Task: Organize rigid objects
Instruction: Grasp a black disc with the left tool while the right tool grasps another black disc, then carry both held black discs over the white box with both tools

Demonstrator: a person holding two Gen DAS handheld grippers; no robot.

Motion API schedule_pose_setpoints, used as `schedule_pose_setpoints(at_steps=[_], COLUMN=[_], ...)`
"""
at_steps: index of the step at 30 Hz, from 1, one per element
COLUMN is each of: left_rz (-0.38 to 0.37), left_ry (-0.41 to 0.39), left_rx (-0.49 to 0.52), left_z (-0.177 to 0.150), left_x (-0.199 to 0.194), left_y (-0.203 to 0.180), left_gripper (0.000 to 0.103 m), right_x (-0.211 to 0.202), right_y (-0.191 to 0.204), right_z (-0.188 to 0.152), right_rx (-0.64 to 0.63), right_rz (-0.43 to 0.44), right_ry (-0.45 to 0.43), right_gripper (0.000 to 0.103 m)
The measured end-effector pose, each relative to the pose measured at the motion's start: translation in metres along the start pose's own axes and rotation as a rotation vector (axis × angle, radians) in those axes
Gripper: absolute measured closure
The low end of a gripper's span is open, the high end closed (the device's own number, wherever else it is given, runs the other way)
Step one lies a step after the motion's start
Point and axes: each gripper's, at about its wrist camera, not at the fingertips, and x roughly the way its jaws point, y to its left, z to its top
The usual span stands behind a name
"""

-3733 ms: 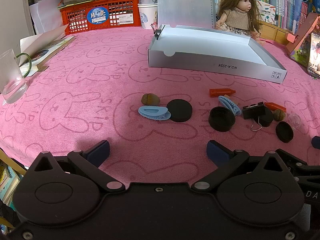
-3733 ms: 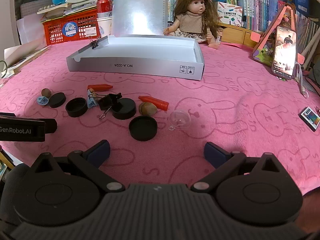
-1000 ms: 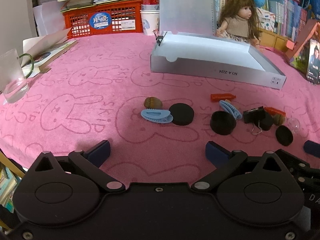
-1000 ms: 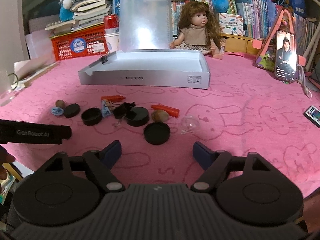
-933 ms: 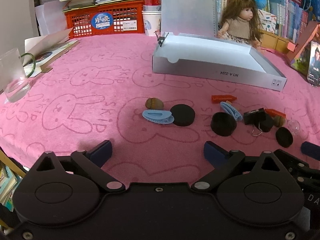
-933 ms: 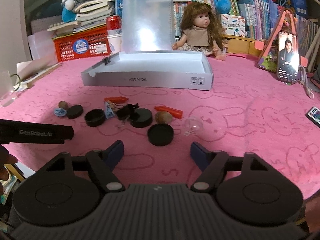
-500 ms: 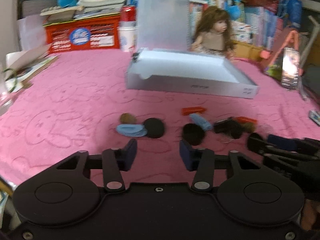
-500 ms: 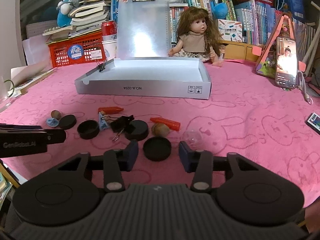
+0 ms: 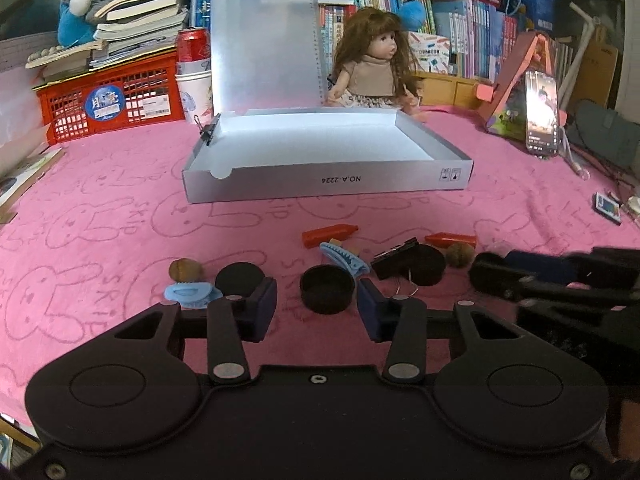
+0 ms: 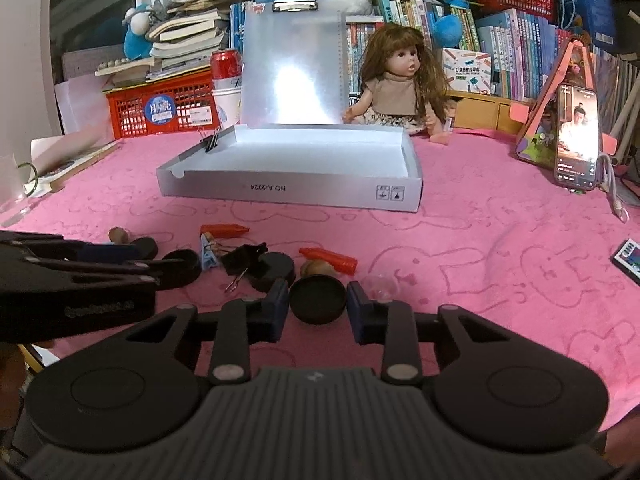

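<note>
Small objects lie on the pink cloth in front of an open grey box [image 9: 328, 180] [image 10: 288, 192]: black caps, blue clips, orange pieces, nuts, a binder clip [image 9: 394, 260]. My left gripper [image 9: 317, 304] is open, its fingers either side of a black cap [image 9: 327, 294]. My right gripper [image 10: 318, 304] is open, its fingers either side of another black cap [image 10: 317, 298], close to its edges. A clear ball [image 10: 382, 284] lies just right of it. A blue clip [image 9: 188, 293] and a flat black cap [image 9: 239, 278] lie left of the left gripper.
A doll [image 9: 376, 68] sits behind the box. A red basket [image 9: 108, 100] with books stands at the back left. A phone on a stand [image 10: 576, 136] is at the right. A glass [image 10: 12, 192] stands at the left edge.
Both grippers have moved forward and lowered toward the objects. Their jaws have narrowed from wide open to just wider than the black caps between them.
</note>
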Motion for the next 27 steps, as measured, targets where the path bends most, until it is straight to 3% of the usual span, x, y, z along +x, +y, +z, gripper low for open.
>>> schedule_pose_setpoints(at_steps=[6,8,14,22,27], left_rz=[0.004,0.011,-0.01,-0.05,-0.035], left_ry=[-0.008,-0.015,-0.032,-0.023,-0.042], left_rx=[0.005,0.001,-0.027,-0.065,-0.07], left_z=[-0.003,-0.003,0.007,0.044,0.077], left_x=[0.014,0.014,0.002,-0.003,0.001], left_y=[-0.003,-0.003,0.003,0.017,0.025], left_gripper=[0.062,0.072,0.072,0.072,0.072], right_x=[-0.001,-0.001,0.0,0.007,0.018], right_y=[-0.007,-0.008,-0.013,-0.02,-0.022], right_z=[0.005,0.007,0.014,0.046,0.073], right_rx=[0.029,0.032,0.057,0.059,0.042], right_rz=[-0.004,-0.002,0.003,0.021,0.028], right_ry=[-0.008,-0.009,-0.004,-0.008,-0.002], right_gripper=[0.067,0.067,0.067,0.067,0.067])
